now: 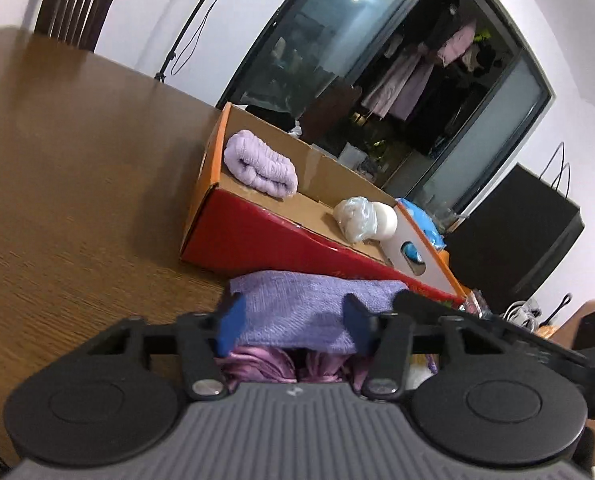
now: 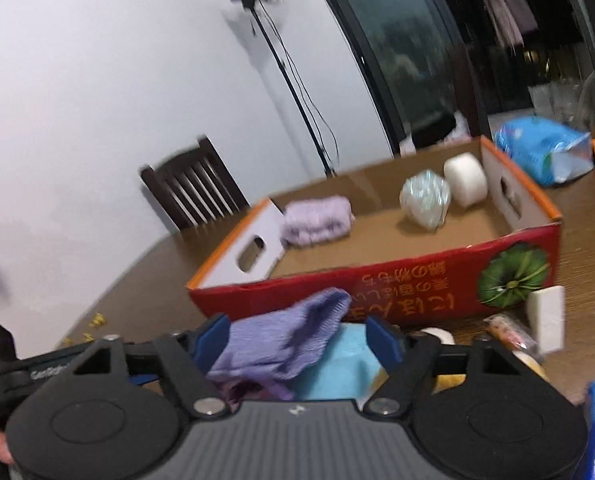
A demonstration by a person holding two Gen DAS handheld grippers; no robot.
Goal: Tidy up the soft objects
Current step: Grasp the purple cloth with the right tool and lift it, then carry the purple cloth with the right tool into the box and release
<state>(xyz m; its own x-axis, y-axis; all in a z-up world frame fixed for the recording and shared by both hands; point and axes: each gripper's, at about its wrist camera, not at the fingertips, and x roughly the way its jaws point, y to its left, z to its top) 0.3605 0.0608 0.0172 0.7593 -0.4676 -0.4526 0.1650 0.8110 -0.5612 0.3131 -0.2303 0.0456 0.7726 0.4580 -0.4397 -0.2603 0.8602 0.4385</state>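
A red cardboard box (image 1: 257, 240) (image 2: 417, 288) stands open on the wooden table. Inside lie a rolled lilac towel (image 1: 259, 166) (image 2: 317, 219), a plastic-wrapped white bundle (image 1: 353, 218) (image 2: 424, 199) and a white roll (image 1: 385, 220) (image 2: 465, 179). A purple cloth (image 1: 305, 312) (image 2: 285, 340) lies in front of the box between both grippers. My left gripper (image 1: 293, 322) is wide, its blue fingers at the cloth's two sides; whether they grip it is unclear. My right gripper (image 2: 297, 338) is open around the cloth's raised end. A pink satin item (image 1: 265, 366) lies under the cloth.
A light blue cloth (image 2: 337, 364) lies beneath the purple one. A white foam block (image 2: 547, 318), a snack packet (image 2: 509, 332) and a blue package (image 2: 545, 152) lie near the box. A dark chair (image 2: 195, 192) stands at the table's far side. A tripod (image 2: 293, 80) stands behind.
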